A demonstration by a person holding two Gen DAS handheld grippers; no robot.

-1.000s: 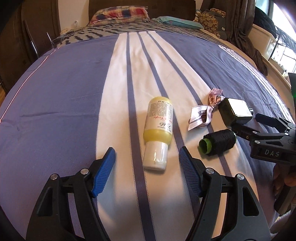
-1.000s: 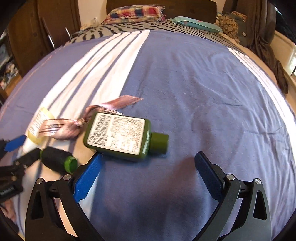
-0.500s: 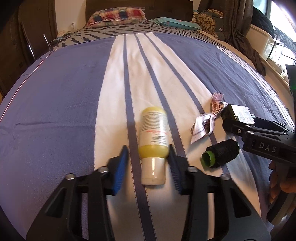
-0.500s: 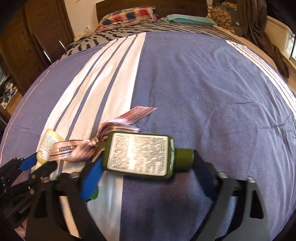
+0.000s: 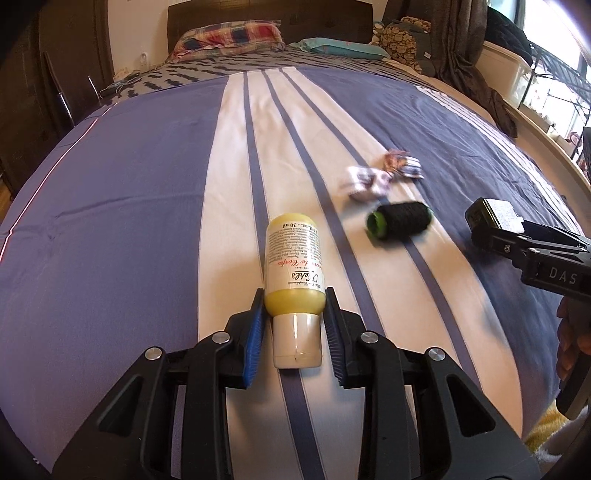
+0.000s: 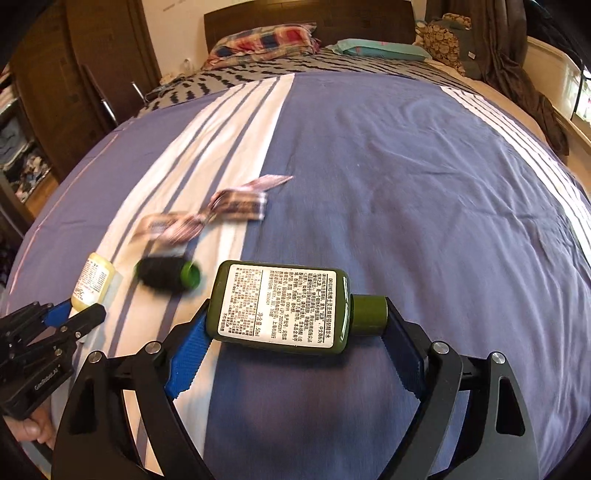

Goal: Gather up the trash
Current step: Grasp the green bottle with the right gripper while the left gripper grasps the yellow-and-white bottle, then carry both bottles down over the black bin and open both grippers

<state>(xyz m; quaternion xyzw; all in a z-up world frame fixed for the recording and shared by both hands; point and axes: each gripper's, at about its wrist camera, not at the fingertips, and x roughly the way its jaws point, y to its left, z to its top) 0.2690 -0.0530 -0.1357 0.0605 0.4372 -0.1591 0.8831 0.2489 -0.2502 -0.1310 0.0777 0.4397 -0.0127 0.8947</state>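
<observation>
My left gripper [image 5: 294, 325] is shut on a small yellow bottle [image 5: 294, 266] with a white cap, gripping its neck end above the striped bedspread [image 5: 129, 221]. My right gripper [image 6: 295, 328] is shut on a flat green bottle [image 6: 280, 304] with a white label, held lengthwise between base and cap. A black spool with a green end [image 5: 400, 220] and a pink crumpled ribbon [image 5: 373, 182] lie on the bed between the two grippers. The spool [image 6: 168, 275], the ribbon [image 6: 221, 208] and the yellow bottle [image 6: 92, 282] also show in the right wrist view.
The bed is wide, blue with white stripes. Pillows [image 5: 229, 38] and a dark headboard [image 5: 269, 11] stand at the far end. A dark curtain and clothes [image 5: 461, 48] hang at the right. A wooden wardrobe [image 6: 92, 66] stands at the left.
Both grippers have closed on their bottles, the left on the yellow one and the right on the green one, and lifted them. The spool and ribbon look blurred and have shifted.
</observation>
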